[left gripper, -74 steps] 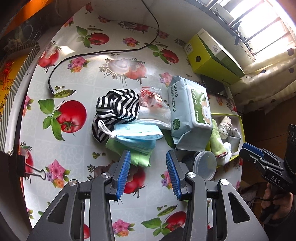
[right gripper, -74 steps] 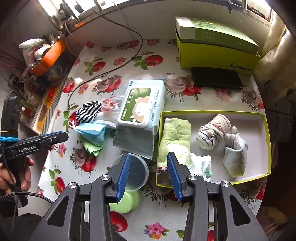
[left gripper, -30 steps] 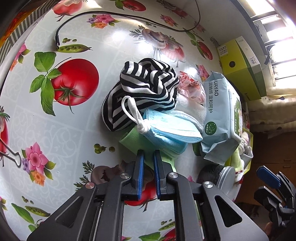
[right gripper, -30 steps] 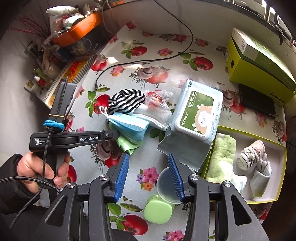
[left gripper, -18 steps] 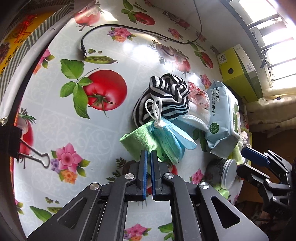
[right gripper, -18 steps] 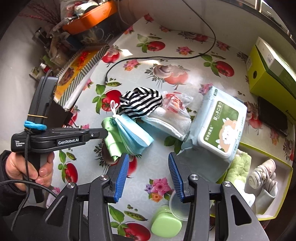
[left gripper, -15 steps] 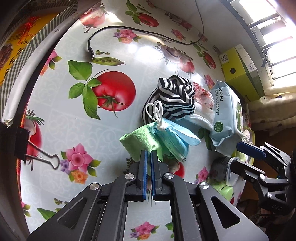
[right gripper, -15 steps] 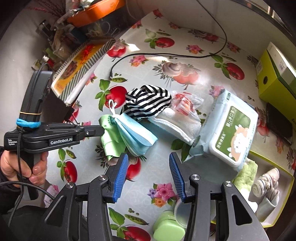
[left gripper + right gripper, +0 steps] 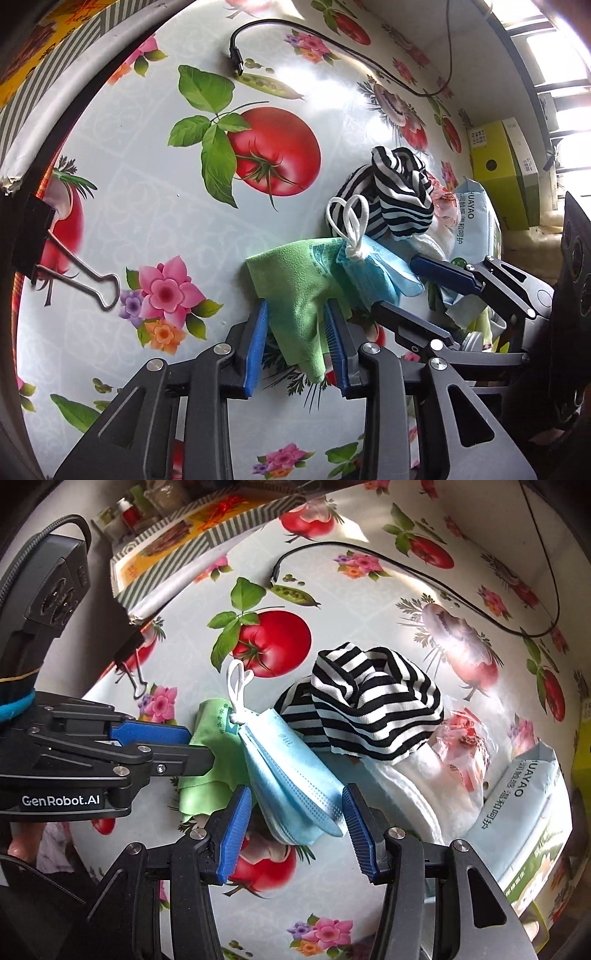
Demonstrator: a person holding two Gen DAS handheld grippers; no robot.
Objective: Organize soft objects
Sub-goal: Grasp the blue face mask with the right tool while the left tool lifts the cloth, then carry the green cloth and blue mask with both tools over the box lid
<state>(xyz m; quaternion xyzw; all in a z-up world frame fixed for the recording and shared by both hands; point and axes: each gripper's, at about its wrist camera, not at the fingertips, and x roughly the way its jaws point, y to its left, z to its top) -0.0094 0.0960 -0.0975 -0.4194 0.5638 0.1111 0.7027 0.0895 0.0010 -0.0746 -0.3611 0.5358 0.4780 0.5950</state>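
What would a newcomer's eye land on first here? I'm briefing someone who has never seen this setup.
Probably the black-and-white striped cloth heaped mid-table on the tomato-print tablecloth. Next, the pale blue face masks lying between the open jaws of the right gripper, and beside them the green cloth, whose corner lies between the left gripper jaws, which have just been opening.

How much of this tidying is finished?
Nothing visibly done. The green cloth, blue face masks and striped fabric are piled on the table. The left hand-held gripper has just opened around the cloth; the right hand-held gripper straddles the masks, open.
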